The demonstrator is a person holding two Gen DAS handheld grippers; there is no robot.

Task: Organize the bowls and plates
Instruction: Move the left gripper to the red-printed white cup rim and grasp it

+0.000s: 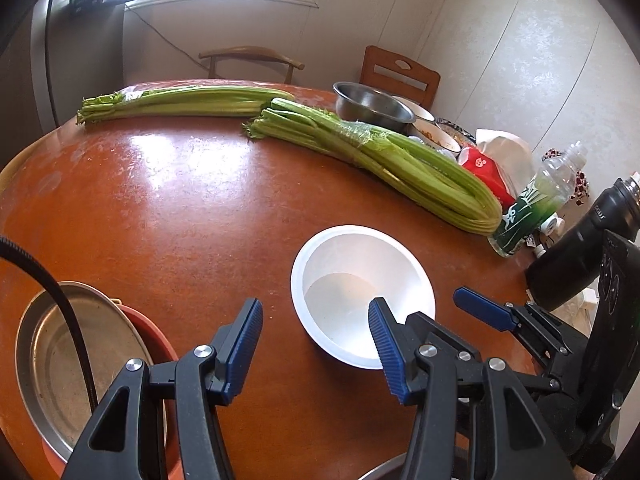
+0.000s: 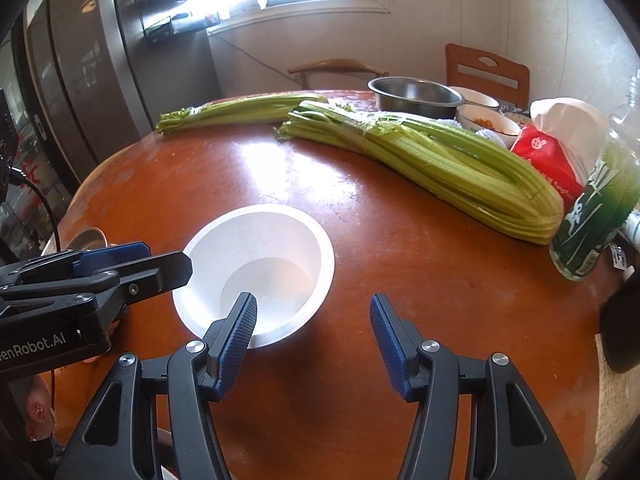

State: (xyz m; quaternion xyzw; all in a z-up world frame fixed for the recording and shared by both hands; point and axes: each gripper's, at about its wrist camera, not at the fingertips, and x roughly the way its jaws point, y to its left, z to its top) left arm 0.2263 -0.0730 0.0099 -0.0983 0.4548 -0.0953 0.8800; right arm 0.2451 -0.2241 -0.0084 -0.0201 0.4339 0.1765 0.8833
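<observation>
With both sets of jaws spread and empty over the white bowl (image 1: 362, 296) at the near middle of the table (image 1: 180, 208), easy to clash: left gripper (image 1: 316, 344) and right gripper (image 2: 314, 330) crowding one rim. Could tip or skid the light bowl on glossy wood. Further out, celery (image 1: 400, 160) and bottle (image 1: 532, 208) within sweeping reach. Metal plate (image 1: 60, 356) near left.
</observation>
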